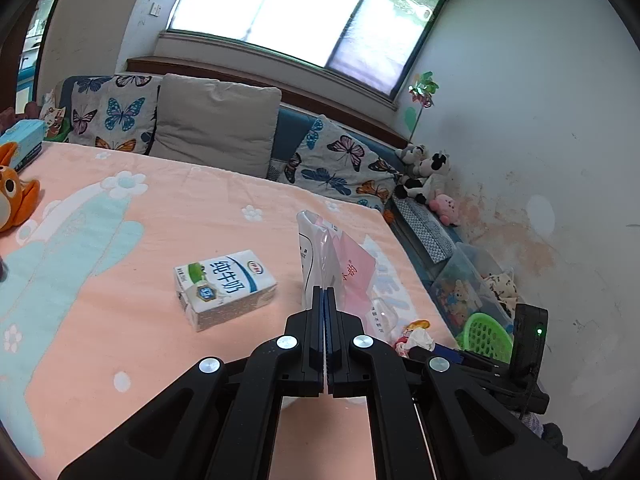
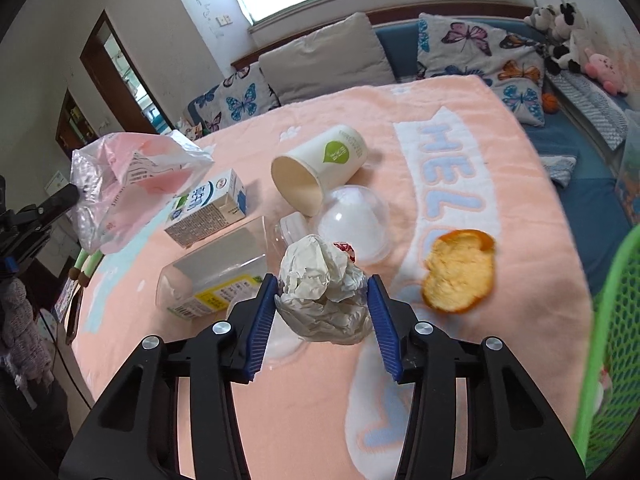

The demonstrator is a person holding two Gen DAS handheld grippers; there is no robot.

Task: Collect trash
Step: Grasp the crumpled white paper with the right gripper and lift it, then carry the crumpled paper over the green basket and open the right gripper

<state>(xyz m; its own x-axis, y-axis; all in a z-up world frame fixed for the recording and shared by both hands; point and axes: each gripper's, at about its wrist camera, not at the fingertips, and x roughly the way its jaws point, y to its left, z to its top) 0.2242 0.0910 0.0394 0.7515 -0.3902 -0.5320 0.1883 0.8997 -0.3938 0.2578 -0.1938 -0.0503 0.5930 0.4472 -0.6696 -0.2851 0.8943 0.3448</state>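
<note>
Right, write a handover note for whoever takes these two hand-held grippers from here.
Left hand-held gripper: shut on the edge of the plastic bag, holding it up off the blanket.
Right hand-held gripper: pads at both sides of the crumpled tissue; grip looks made, unconfirmed.
Lying on the blanket: milk carton, paper cup, clear dome lid, clear bottle, orange peel. Green basket at the right edge.
Done: nothing visibly collected yet.
Left: bin the tissue, then everything else.

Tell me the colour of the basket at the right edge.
Bright green mesh basket, clearest in the right wrist view.
</note>
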